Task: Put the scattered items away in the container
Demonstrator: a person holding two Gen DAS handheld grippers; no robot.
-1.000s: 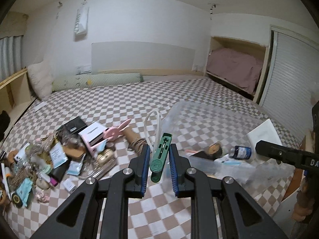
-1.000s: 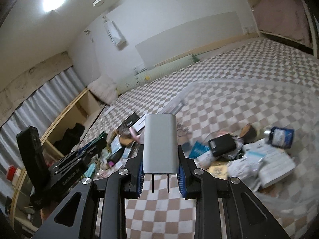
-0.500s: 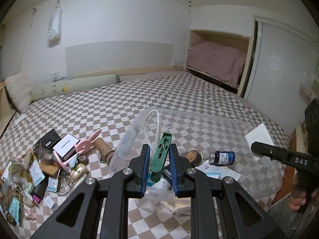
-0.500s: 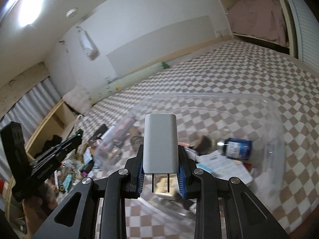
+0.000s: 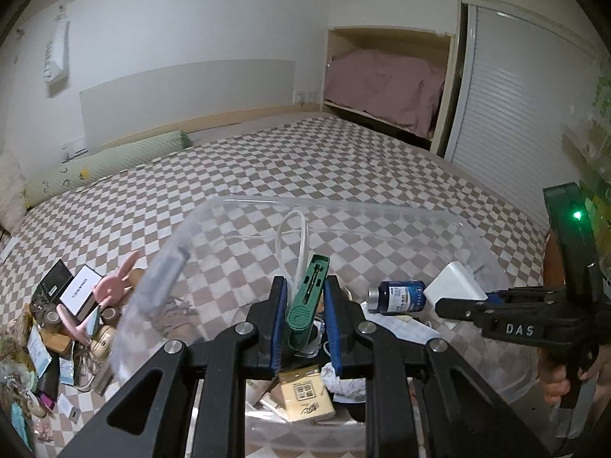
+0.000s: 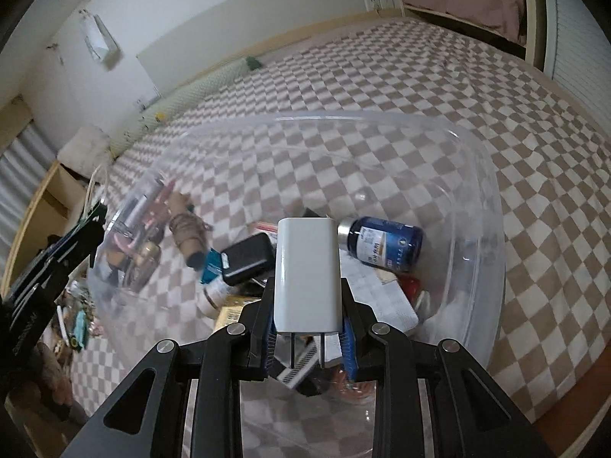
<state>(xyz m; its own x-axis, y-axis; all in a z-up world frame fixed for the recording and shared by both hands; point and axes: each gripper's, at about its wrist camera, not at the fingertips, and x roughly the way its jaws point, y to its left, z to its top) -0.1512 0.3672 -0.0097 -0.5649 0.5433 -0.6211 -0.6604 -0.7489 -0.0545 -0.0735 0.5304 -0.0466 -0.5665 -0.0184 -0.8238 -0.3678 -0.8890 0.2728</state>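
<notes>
Both grippers now hanging over clear container (image 6: pixel 492 229), having swung in from clutter pile at bed's left edge. Left gripper (image 5: pixel 304 318) clenching green tool (image 5: pixel 307 294); right gripper (image 6: pixel 308 324) clamping white charger (image 6: pixel 307 274), long axis along fingers, container floor lying directly below.
</notes>
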